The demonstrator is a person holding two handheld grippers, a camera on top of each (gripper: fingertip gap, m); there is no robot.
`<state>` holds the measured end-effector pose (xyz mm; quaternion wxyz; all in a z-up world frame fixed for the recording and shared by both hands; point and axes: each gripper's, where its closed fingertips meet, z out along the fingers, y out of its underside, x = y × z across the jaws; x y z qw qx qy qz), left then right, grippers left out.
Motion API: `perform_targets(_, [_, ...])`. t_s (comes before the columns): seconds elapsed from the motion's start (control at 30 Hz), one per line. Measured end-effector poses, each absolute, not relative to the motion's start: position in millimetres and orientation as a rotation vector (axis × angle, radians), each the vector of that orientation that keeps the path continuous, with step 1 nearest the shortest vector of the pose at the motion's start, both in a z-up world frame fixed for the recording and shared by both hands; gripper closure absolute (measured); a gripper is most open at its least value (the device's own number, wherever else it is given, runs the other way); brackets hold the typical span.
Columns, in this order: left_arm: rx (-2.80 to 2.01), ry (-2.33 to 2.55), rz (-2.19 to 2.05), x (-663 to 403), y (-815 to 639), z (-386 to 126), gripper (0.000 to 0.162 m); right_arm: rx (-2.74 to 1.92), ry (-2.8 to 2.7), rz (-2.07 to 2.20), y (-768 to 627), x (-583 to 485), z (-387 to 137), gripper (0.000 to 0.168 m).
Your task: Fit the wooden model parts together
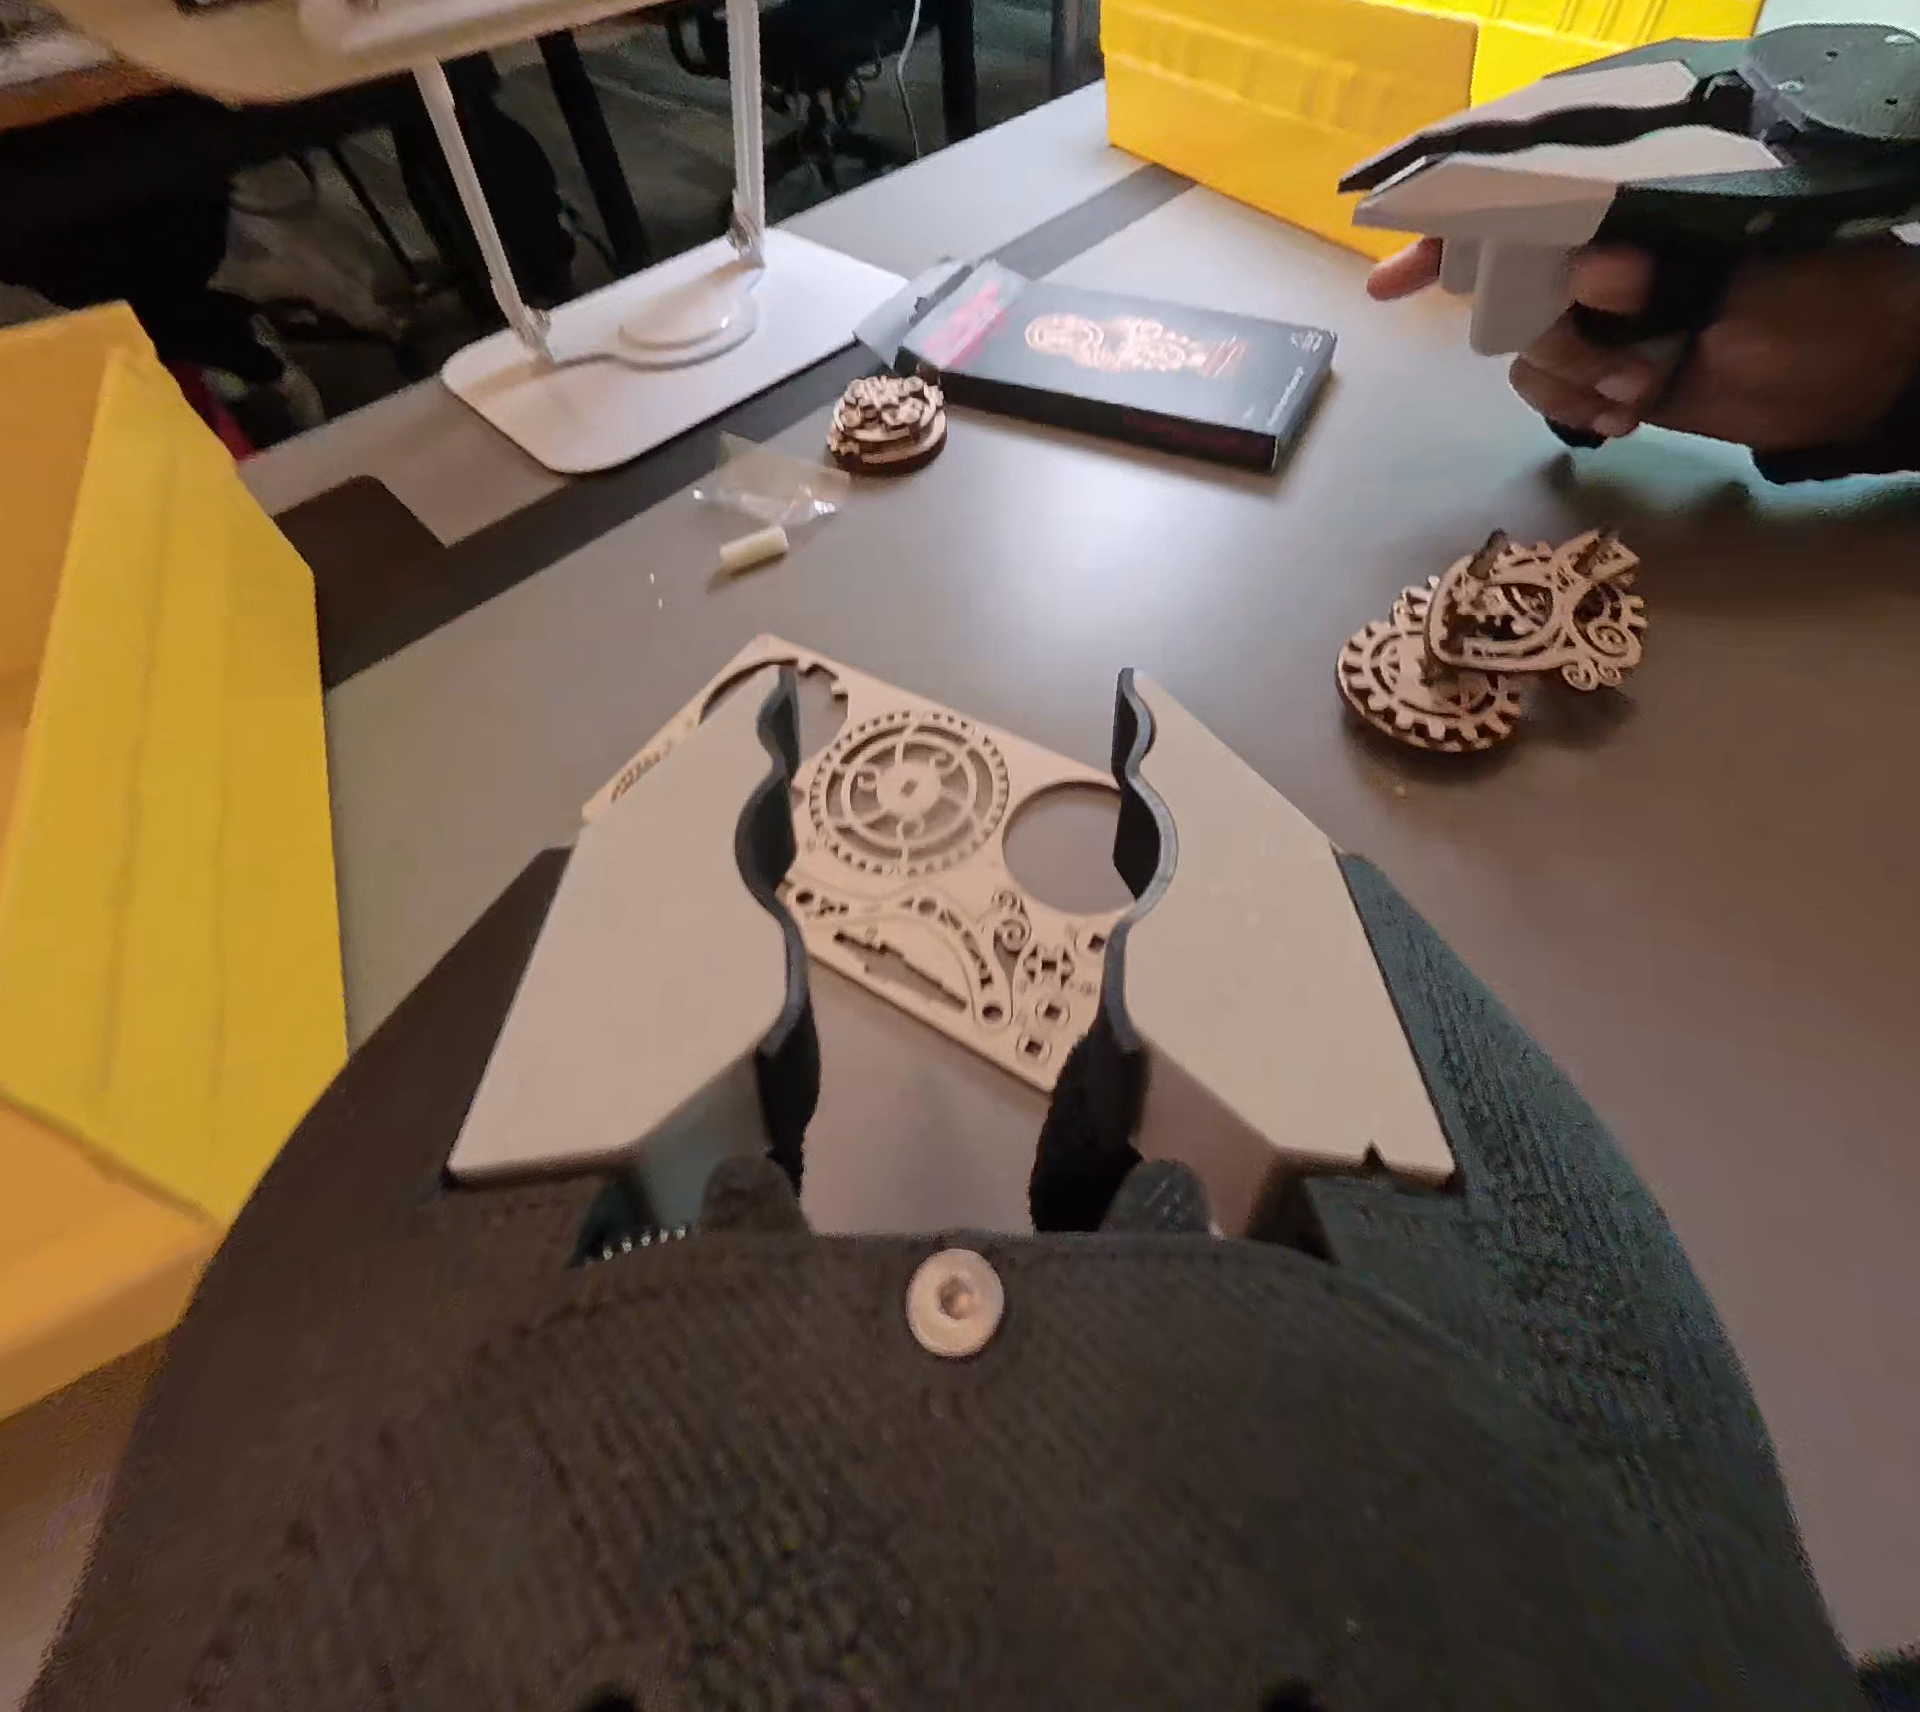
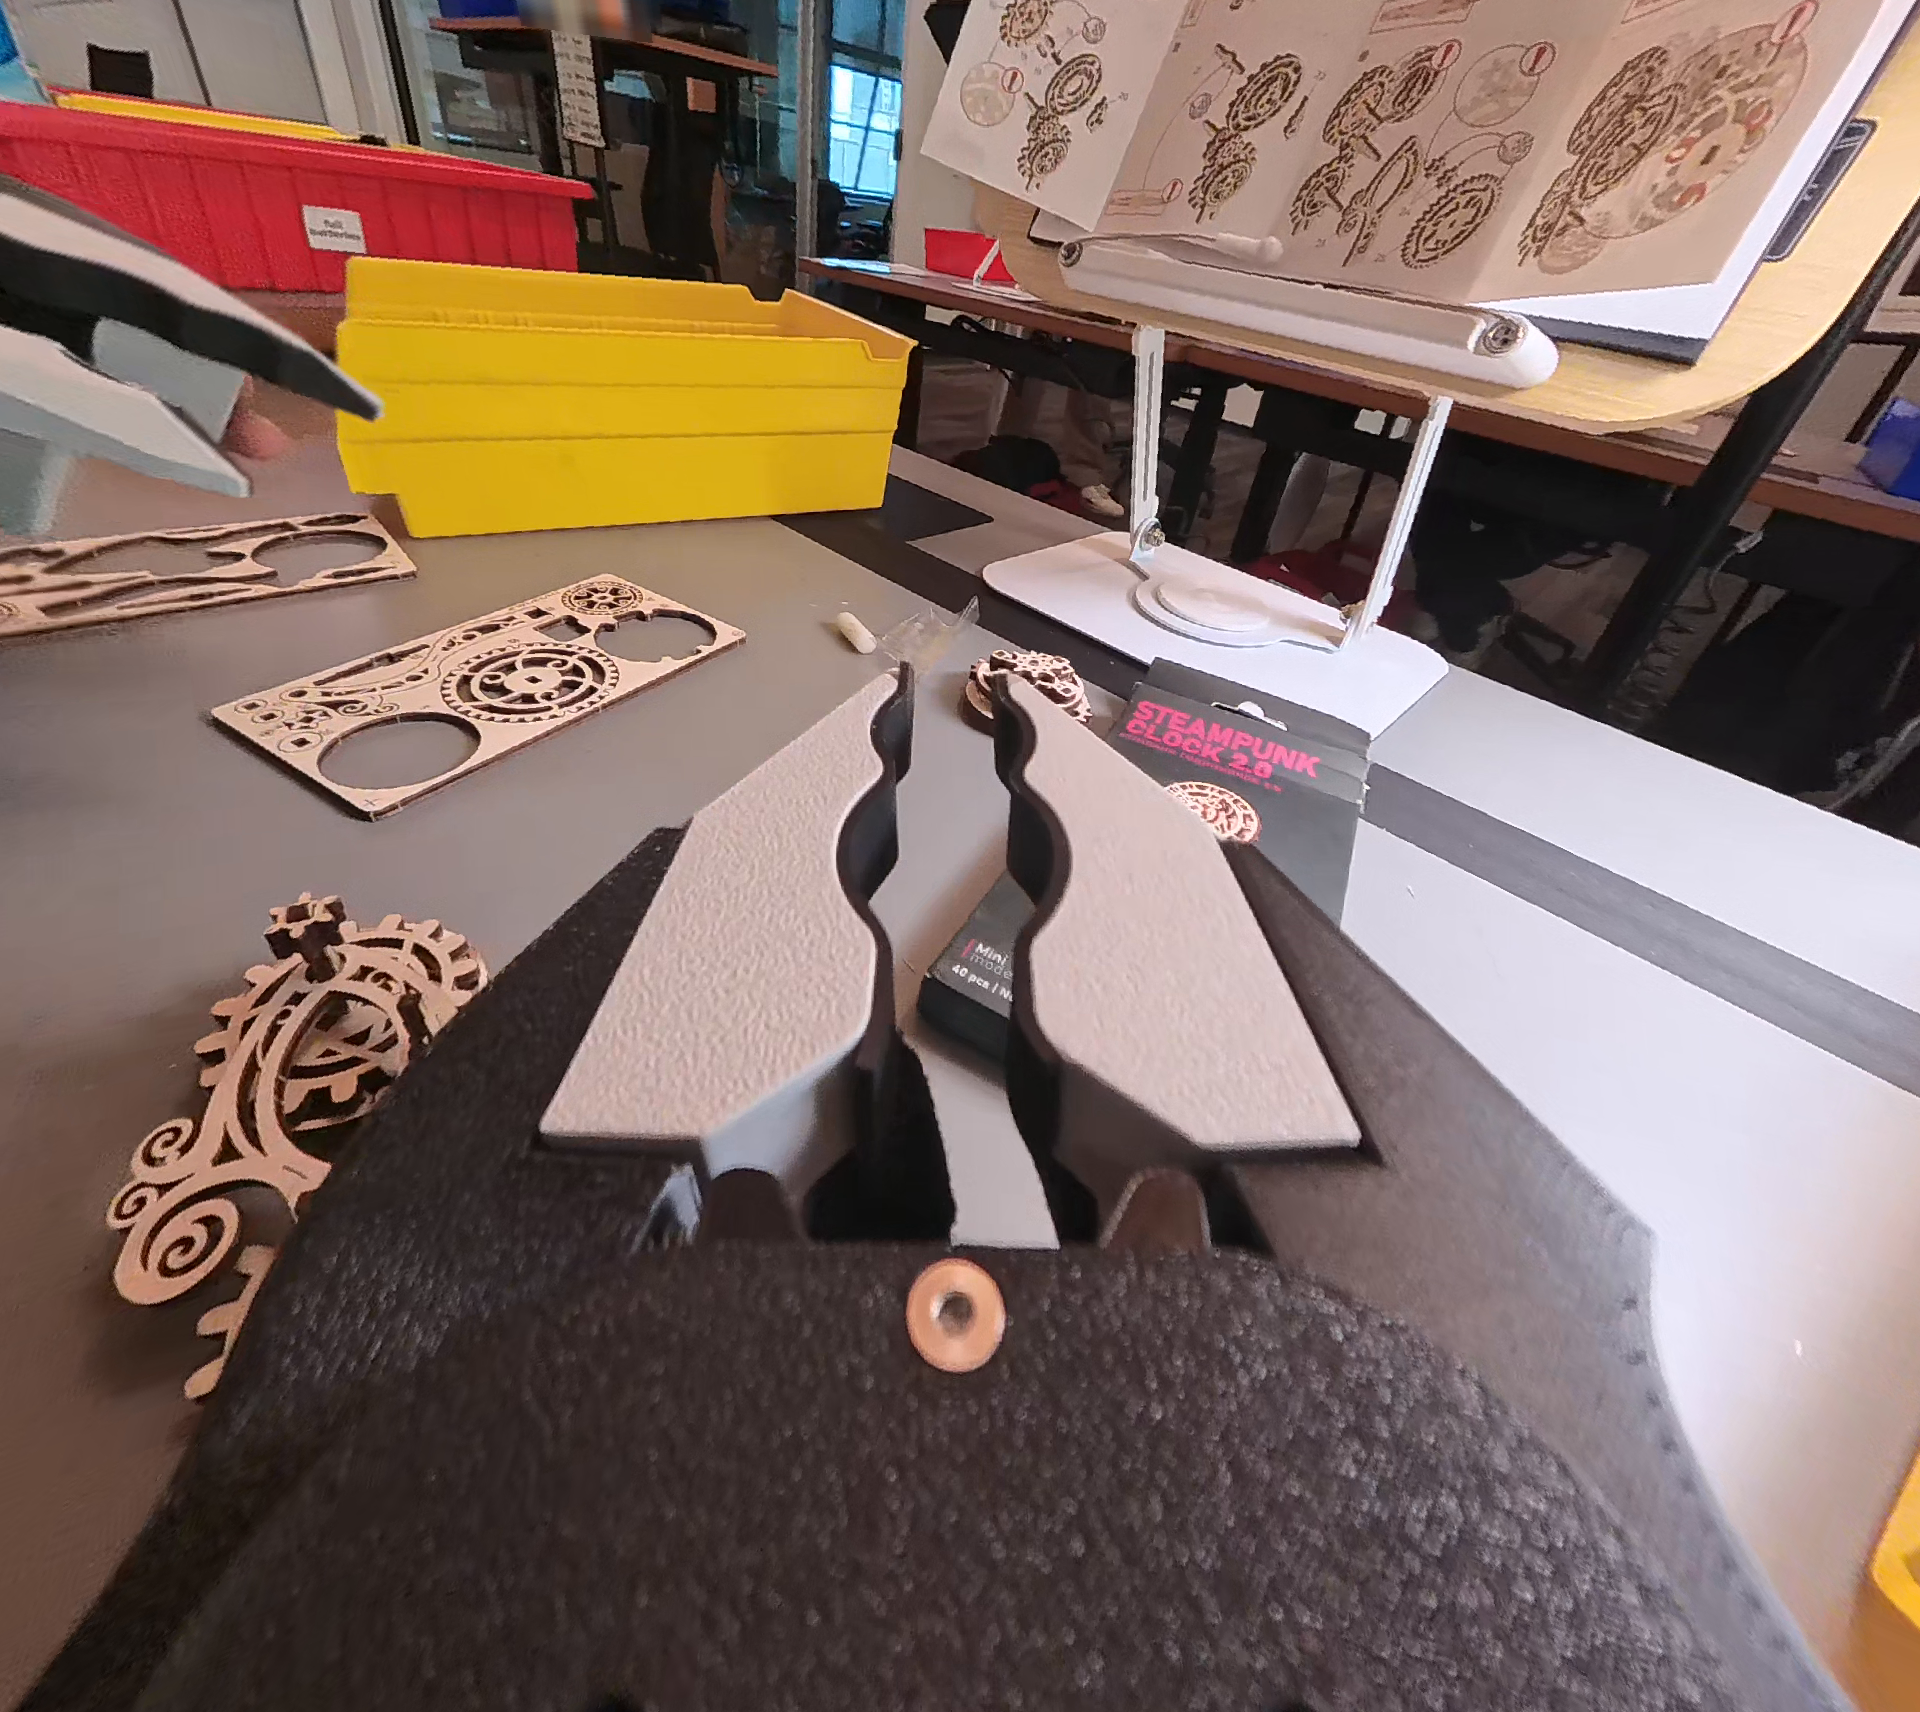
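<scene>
My left gripper (image 1: 951, 696) is open and empty, hovering over a flat wooden parts sheet (image 1: 904, 852) with a gear pattern and a round hole. A partly built wooden gear model (image 1: 1496, 644) lies to its right on the grey table. A small round wooden assembly (image 1: 886, 424) sits farther back. My right gripper (image 2: 951, 680) is empty, its jaws a narrow gap apart, held above the table and pointing at the small round assembly (image 2: 1029, 686). The gear model (image 2: 301, 1070) lies at its left. The sheet (image 2: 478, 696) and a second sheet (image 2: 187, 566) lie farther left.
A black box (image 1: 1122, 374) lies beside the small assembly. A white stand (image 2: 1216, 613) holds an instruction sheet (image 2: 1455, 31) at the table's back. Yellow bins (image 1: 1434, 10) stand behind, another (image 1: 135, 727) at my left. A small white peg (image 1: 750, 547) and plastic bag (image 1: 769, 488) lie nearby. My hands' fingertips stand some 20 cm from each other. My left tips are roughly 20 cm from the small white peg (image 1: 750, 547). The right camera catches it too, in the right wrist view (image 2: 850, 629).
</scene>
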<state>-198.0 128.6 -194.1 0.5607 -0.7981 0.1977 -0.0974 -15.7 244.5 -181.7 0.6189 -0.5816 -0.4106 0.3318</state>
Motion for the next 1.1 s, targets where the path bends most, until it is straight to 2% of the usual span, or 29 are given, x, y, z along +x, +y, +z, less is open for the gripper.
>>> perform_targets(0.3, [-2.159, 0.683, -0.424, -202, 82, -254, 0.098, -1.345, -0.943, 0.762, 245, -16, -184, 0.155])
perform_targets(0.47, [-2.285, 0.821, -0.297, -199, 90, -285, 0.093, -1.341, -0.949, 0.746, 245, -17, -184, 0.155])
perform_targets(0.57, [-2.276, 0.837, -0.268, -197, 97, -284, 0.103, -1.332, -0.963, 0.714, 244, -16, -185, 0.155])
perform_targets(0.7, [-2.182, 0.922, -0.16, -190, 99, -274, 0.125, -1.328, -0.97, 0.705, 243, -15, -186, 0.155])
perform_targets(0.87, [-2.172, 1.081, -0.163, -158, 105, -280, 0.128, -1.32, -0.992, 0.697, 241, -19, -187, 0.155])
perform_targets(1.1, [-2.291, 1.037, -0.301, -148, 111, -285, 0.15, -1.298, -1.055, 0.652, 233, -22, -191, 0.155])
